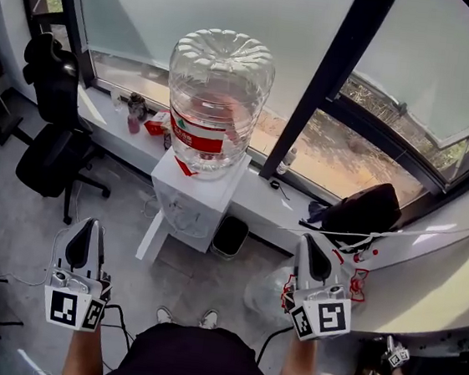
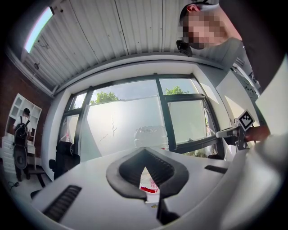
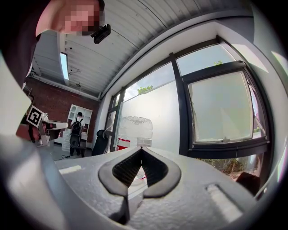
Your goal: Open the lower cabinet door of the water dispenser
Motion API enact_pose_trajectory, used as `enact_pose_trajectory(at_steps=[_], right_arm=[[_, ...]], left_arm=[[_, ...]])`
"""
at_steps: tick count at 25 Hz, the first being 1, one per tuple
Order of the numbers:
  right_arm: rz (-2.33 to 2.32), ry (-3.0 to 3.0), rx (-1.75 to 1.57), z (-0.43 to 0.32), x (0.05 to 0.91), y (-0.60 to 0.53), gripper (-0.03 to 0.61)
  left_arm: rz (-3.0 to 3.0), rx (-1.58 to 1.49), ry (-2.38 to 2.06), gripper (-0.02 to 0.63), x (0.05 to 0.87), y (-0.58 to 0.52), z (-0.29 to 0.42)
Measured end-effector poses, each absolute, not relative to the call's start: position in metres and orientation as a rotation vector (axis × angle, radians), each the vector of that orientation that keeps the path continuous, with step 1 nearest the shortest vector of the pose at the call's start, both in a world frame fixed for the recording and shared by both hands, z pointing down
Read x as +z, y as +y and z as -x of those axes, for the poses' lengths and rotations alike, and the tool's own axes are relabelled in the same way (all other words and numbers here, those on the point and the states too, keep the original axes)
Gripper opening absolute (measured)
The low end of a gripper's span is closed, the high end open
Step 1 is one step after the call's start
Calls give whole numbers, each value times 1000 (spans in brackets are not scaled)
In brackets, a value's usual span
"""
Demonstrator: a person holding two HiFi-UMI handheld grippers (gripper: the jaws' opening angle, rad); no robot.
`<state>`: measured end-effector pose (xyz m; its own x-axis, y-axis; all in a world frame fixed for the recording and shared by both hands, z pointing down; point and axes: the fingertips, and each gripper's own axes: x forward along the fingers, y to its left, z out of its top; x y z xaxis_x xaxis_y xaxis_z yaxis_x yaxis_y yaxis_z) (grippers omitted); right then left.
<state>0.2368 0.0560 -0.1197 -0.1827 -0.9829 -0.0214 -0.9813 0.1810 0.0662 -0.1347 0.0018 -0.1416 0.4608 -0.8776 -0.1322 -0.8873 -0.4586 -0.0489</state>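
Nearby, black bin (image 1: pixel 230 237) beside water dispenser (image 1: pixel 189 202), office chair (image 1: pixel 51 157) farther left.

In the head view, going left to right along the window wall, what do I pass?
office chair → pink bottle → dispenser → small white bottle → black bag

Left tool (image 1: pixel 87 224), right tool (image 1: pixel 311 242) face dispenser (image 1: pixel 188 207)
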Motion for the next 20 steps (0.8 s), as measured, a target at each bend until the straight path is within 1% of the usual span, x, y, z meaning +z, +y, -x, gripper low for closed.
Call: enact_pose_trajectory(at_steps=[20], right_arm=[[-1904, -2456, -180, -222, -124, 41, 5]], left_arm=[[2548, 137, 1601, 6, -144, 4, 139]])
